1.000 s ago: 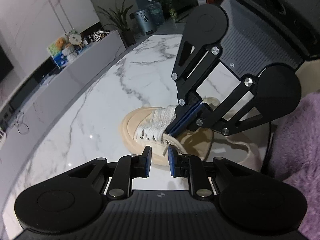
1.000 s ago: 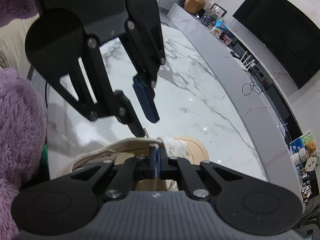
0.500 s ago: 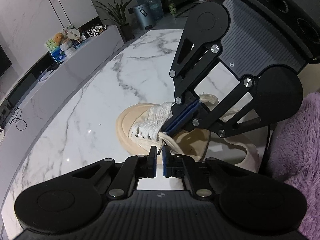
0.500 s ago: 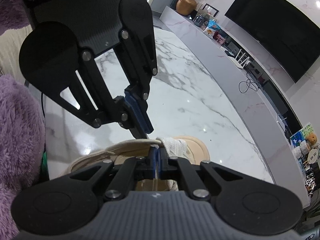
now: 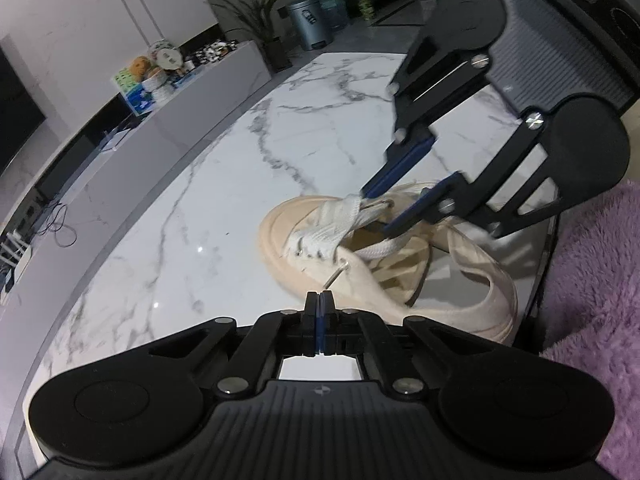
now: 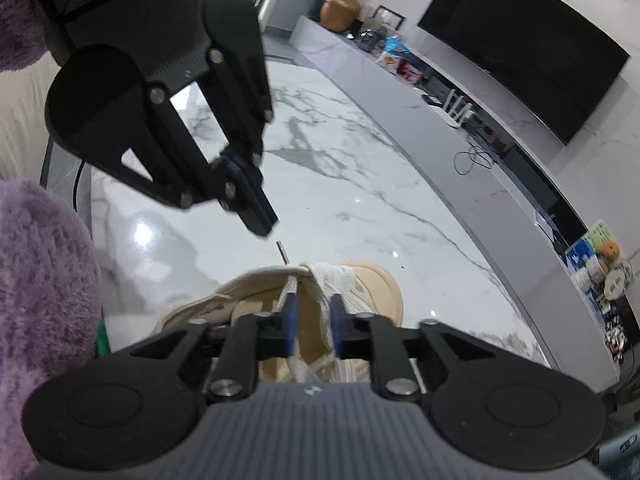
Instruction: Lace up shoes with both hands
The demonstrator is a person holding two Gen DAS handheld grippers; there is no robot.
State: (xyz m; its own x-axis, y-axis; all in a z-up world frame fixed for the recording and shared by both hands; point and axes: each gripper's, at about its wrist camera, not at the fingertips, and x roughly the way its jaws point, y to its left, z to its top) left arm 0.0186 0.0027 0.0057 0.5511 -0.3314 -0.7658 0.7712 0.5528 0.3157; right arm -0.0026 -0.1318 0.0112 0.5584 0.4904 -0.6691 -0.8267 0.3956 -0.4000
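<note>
The left gripper (image 5: pixel 320 300) has its blue pads pressed flat together, with no gap showing. The stiff lace tip (image 5: pixel 335 276) slants up from the shoe and ends right at those pads. From the right wrist its end looks just clear of them, so I can't tell if it's pinched at all.

The right gripper (image 6: pixel 314 320) comes in from the far side, angled down over the shoe's opening. Its jaws have just been opening and now stand partly apart. The flat white lace (image 5: pixel 332 224) runs between the pads, which aren't pressing on it.

The shoe (image 5: pixel 280 240) is a cream canvas sneaker with a thick pale sole. It sits on the white marble table (image 5: pixel 240 184) near the edge closest to the person, toe pointing away towards the middle of the table. The lace is bunched in a few crossings over the front eyelets, and the rest of the upper lies open and slack.

Fuzzy purple fabric (image 5: pixel 592 280) sits close behind the shoe, at the table edge. Beyond the table runs a long grey sideboard (image 5: pixel 180 120) cluttered with boxes and small toys. A dark TV (image 6: pixel 520 40) hangs on the marble wall above it. A plant (image 5: pixel 256 12) and a grey bin (image 5: pixel 308 20) stand at the far end.
</note>
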